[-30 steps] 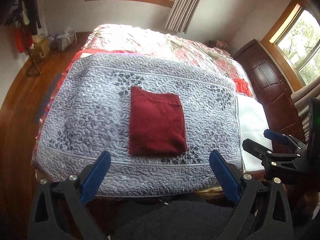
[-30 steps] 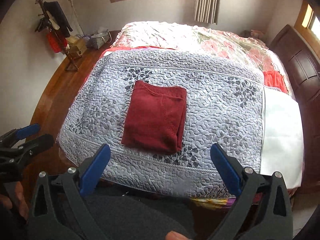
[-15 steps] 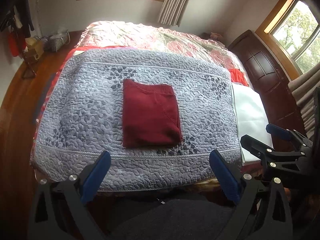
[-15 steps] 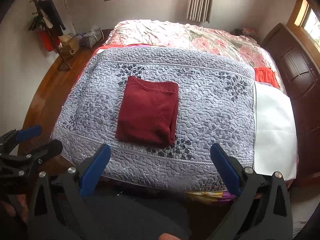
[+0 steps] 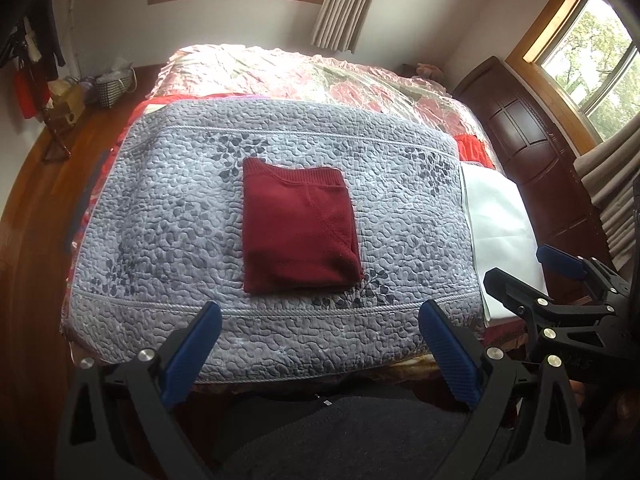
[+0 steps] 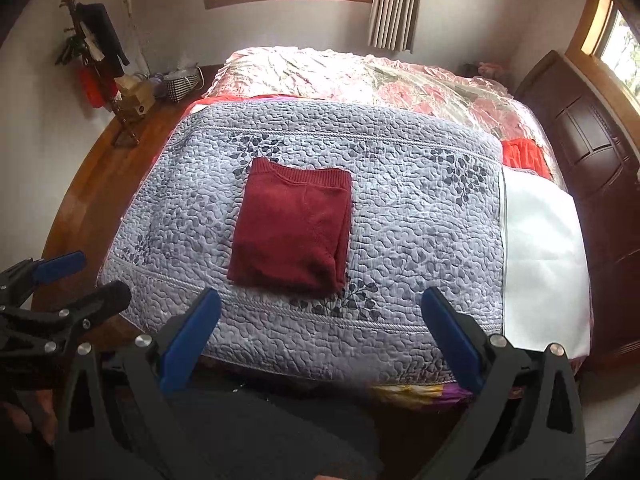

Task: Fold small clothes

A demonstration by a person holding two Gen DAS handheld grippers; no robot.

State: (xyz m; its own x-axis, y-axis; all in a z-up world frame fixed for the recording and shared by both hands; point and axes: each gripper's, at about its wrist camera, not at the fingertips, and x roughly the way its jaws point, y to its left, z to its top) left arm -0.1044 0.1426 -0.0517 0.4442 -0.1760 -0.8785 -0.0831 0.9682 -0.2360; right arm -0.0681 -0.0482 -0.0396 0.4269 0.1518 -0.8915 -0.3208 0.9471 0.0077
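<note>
1. A dark red sweater (image 5: 298,226) lies folded into a neat rectangle near the middle of a grey quilt (image 5: 160,240) spread over the bed; its ribbed edge faces the far side, and a diagonal seam runs across the top layer.
2. The left gripper (image 5: 320,344) hangs over the near edge of the quilt with its 2 blue-padded fingers (image 5: 192,354) spread wide and nothing between them; it is clear of the sweater.
3. The right gripper (image 6: 320,340) sits likewise at the near edge, fingers (image 6: 454,344) splayed apart and grasping nothing, the sweater lying just beyond their tips.
4. Each gripper shows in the other's camera (the right at the right edge of the left view, the left at the left edge of the right view).
5. To the right of the quilt lies a flat white cloth (image 6: 540,256), and beyond its far end a bit of orange-red fabric (image 6: 524,156).
6. The far half of the bed carries a floral cover under shiny clear plastic (image 6: 360,80).
7. A small checked basket (image 6: 182,84) stands on the wooden floor (image 6: 100,184) at the far left, with pale stuff poking from its top that I cannot identify.
8. Beside it stands a coat rack (image 6: 92,48) with dark and red items hanging from it.
9. A dark wooden headboard (image 6: 592,152) runs along the right side.
</note>
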